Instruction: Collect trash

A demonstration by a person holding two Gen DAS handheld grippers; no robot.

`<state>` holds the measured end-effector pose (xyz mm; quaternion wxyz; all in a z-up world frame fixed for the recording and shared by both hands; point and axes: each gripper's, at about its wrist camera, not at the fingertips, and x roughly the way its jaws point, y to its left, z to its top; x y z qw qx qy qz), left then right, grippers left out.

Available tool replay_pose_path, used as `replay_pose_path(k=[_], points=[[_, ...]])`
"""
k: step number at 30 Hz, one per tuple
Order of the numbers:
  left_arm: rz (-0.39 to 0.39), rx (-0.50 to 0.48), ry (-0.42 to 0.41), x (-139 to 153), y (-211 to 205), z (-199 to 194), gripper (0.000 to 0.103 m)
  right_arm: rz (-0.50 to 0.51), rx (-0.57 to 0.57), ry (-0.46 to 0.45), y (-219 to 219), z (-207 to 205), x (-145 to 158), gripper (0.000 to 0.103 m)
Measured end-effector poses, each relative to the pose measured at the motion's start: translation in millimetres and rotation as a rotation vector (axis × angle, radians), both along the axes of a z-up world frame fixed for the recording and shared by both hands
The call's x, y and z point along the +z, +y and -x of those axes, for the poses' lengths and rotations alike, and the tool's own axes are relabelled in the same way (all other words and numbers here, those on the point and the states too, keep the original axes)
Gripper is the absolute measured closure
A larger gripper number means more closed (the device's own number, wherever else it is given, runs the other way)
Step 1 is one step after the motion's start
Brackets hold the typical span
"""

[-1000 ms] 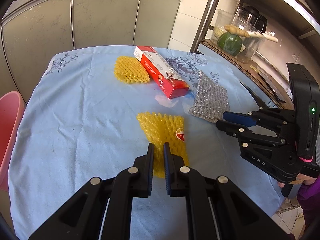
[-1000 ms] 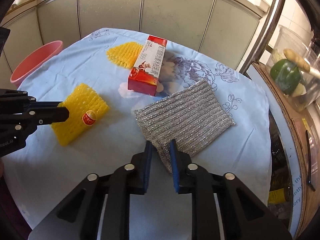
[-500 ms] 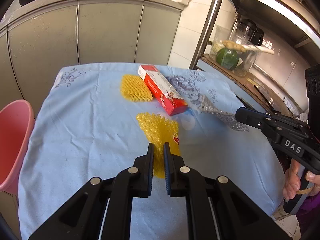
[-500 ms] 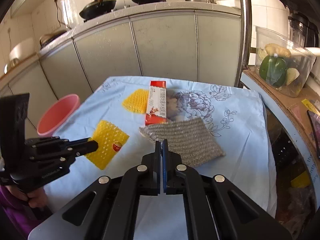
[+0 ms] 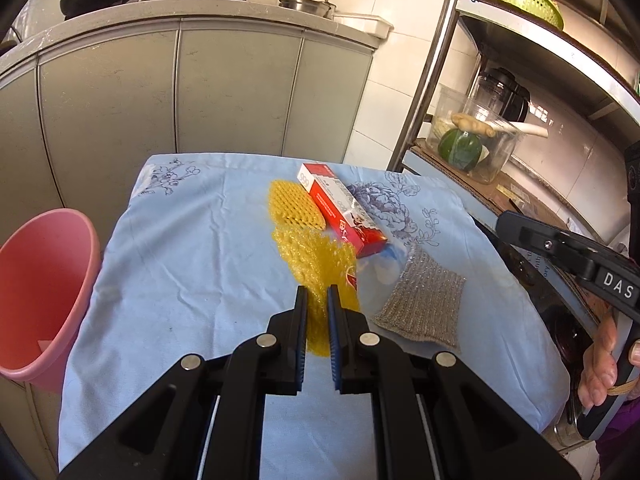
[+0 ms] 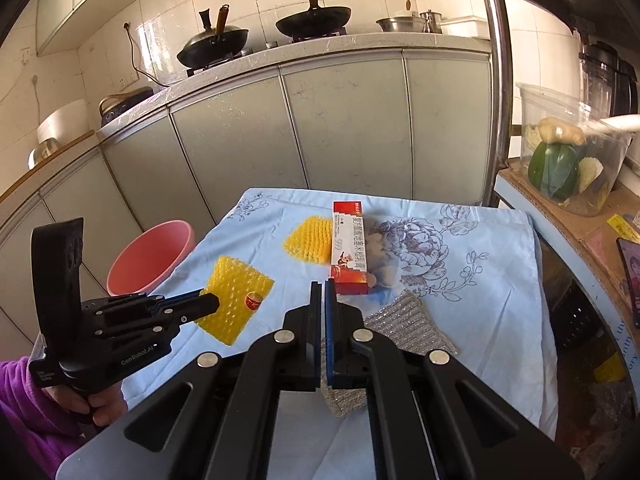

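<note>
On the blue cloth table lie a yellow foam net with a red sticker (image 5: 320, 264) (image 6: 236, 300), a second yellow net (image 5: 292, 204) (image 6: 310, 238), a red box (image 5: 340, 210) (image 6: 349, 252) and a silver mesh sheet (image 5: 424, 304) (image 6: 404, 324). My left gripper (image 5: 318, 300) is slightly open and empty, above the near end of the sticker net. My right gripper (image 6: 324, 292) is shut; the silver sheet lies under its jaws, and whether it is gripped is unclear.
A pink bin (image 5: 40, 296) (image 6: 150, 258) stands off the table's left edge. A metal rack with a clear tub of vegetables (image 5: 468, 140) (image 6: 568, 160) is on the right. Grey cabinets (image 5: 180, 92) stand behind the table.
Both grippers have risen and pulled back from the table. The right gripper closed at the silver sheet's near edge, lifted it briefly, and the sheet now lies on the table closer to me.
</note>
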<state>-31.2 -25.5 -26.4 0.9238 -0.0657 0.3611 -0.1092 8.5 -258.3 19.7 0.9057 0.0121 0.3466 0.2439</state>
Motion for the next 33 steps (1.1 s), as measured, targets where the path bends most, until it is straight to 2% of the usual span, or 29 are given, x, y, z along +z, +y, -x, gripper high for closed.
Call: replay_pose_path(k=[5,9,13,15,16,17,19,24,29,33], points=[[0.006,0.014,0.03,-7.5,4.1,-0.9,0.094,0.014,-0.035,0.055,-9.6,-0.6,-12.5,0.101],[-0.011,-0.013,0.007,-8.2,1.0,2.6,0.094,-0.009,-0.057,0.103,-16.9,1.3,-28.1,0.101],[-0.015,-0.021,0.01,-9.2,-1.8,2.0,0.094,-0.002,-0.002,0.162,-10.7,5.3,-45.0,0.101],[-0.016,-0.02,0.016,-10.3,-2.6,1.2,0.094,0.042,0.022,0.188,-2.5,6.8,-54.1,0.099],[-0.017,-0.02,0.019,-10.8,-3.3,0.4,0.094,0.064,0.035,0.195,1.3,7.5,-57.1,0.092],[-0.018,-0.02,0.022,-11.6,-3.7,0.3,0.094,0.088,0.048,0.195,5.0,8.1,-60.1,0.08],[-0.02,-0.02,0.03,-13.2,-4.8,-0.5,0.094,0.135,0.075,0.183,12.0,9.8,-64.6,0.064],[-0.018,-0.022,0.052,-17.2,-6.6,-2.6,0.094,0.258,0.117,0.158,25.7,9.6,-74.1,0.061],[-0.022,-0.025,0.058,-18.4,-8.3,-4.2,0.094,0.377,0.111,0.162,30.8,1.9,-88.2,0.061],[-0.019,-0.022,0.062,-19.1,-7.3,-4.9,0.094,0.426,0.128,0.14,33.2,4.0,-94.1,0.061]])
